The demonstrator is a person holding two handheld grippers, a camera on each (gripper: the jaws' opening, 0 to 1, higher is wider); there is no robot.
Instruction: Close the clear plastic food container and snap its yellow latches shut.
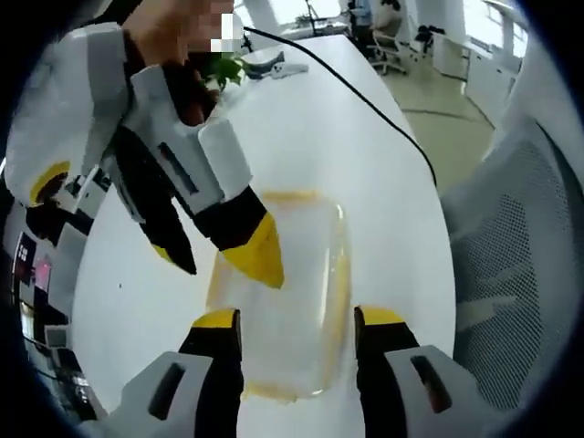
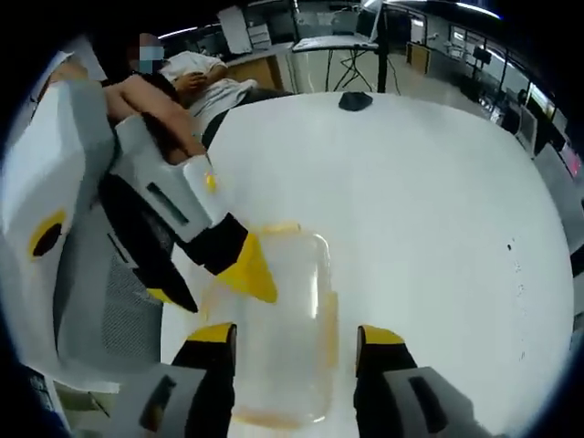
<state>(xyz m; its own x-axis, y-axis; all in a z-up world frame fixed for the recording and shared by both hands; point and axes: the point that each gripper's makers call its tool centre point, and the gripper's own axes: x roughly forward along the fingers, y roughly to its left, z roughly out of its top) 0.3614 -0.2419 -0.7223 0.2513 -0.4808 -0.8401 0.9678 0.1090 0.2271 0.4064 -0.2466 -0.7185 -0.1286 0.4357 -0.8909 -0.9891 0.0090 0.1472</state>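
Hovering over the clear container (image 1: 283,301), both hand-held grippers, left (image 1: 297,319) and right (image 2: 297,336), gape apart

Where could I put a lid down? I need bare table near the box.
In the right gripper view, the white table is bare between the clear container and the dark object at the far edge. It is crowded at the container, where the left gripper and right gripper both hover open.
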